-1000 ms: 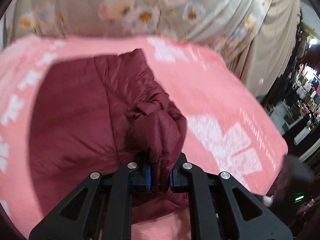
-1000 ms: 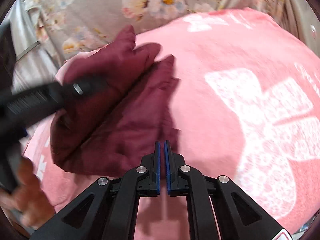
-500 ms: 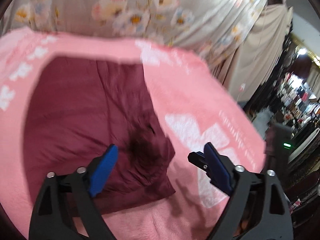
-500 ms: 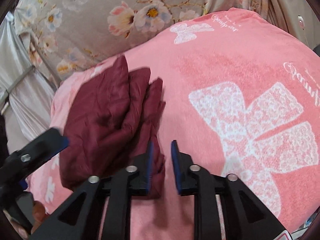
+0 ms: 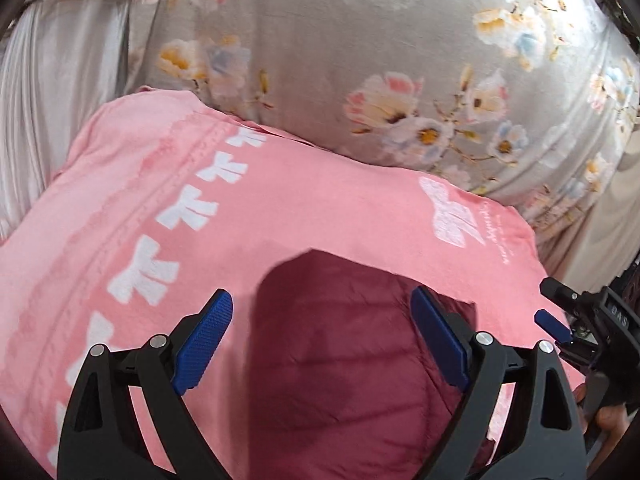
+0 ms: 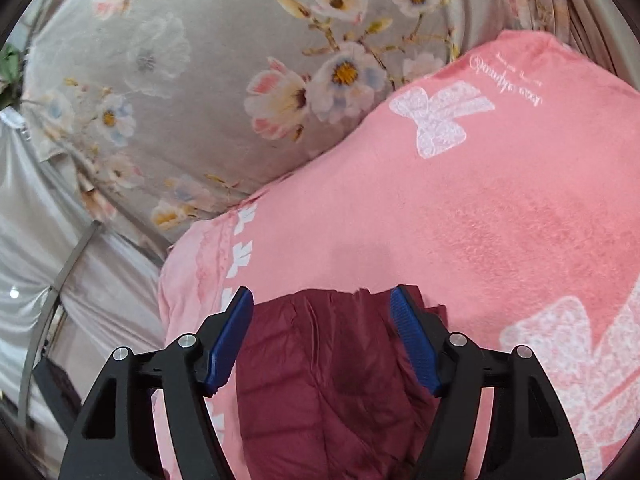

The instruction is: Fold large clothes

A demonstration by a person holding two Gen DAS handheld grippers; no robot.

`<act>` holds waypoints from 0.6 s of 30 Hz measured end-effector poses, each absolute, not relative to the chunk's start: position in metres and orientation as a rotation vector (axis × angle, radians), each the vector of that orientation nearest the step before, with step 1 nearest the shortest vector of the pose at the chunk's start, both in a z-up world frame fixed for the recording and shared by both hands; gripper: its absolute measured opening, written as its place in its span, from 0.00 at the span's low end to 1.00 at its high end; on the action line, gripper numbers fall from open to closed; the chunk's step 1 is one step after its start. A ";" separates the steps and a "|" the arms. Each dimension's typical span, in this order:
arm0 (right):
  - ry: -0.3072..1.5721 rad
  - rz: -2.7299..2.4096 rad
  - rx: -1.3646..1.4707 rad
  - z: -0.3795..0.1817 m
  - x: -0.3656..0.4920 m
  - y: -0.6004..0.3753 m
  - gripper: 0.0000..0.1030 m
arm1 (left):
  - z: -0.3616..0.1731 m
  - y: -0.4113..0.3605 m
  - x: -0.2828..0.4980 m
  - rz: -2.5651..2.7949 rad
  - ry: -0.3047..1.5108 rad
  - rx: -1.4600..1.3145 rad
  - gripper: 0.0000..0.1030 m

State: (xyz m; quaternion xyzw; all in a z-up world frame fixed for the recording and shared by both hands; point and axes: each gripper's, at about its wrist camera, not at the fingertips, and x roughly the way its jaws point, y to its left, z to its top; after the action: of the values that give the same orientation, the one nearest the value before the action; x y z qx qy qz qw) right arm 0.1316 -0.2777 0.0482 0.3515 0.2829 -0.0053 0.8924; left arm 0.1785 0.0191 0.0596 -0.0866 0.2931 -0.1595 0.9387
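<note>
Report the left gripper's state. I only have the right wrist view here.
Observer: The left gripper hovers over the maroon jacket with its fingers spread wide, gripping nothing.
Operator: Check the jacket's left edge.
Observer: It lies flat on the pink blanket, with a row of white bows on the blanket further left.
Operator: Tell me how my gripper looks from there.
Observer: The right gripper sits at the frame's right edge, off past the jacket's right side and open, with a hand below it.
</note>
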 end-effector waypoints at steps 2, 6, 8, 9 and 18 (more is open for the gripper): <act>0.653 -0.058 0.745 0.038 0.157 -0.274 0.68 | 0.062 0.020 0.190 -0.305 0.603 -0.170 0.86; 0.767 -0.148 0.803 0.001 0.185 -0.273 0.68 | 0.060 0.014 0.209 -0.287 0.624 -0.166 0.86; 0.814 -0.146 0.832 -0.016 0.188 -0.271 0.56 | 0.057 0.006 0.219 -0.283 0.642 -0.151 0.86; 0.834 -0.125 0.824 -0.023 0.189 -0.267 0.47 | 0.054 0.003 0.222 -0.281 0.649 -0.146 0.86; 0.677 -0.176 0.631 -0.039 0.144 -0.266 0.05 | 0.009 -0.045 0.244 -0.287 0.746 -0.067 0.86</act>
State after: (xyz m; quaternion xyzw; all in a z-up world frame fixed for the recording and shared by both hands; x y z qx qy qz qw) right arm 0.1442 -0.2656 -0.0390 0.3039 0.3262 -0.0846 0.8911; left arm 0.2443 -0.0449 0.0087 -0.0326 0.3629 -0.1399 0.9207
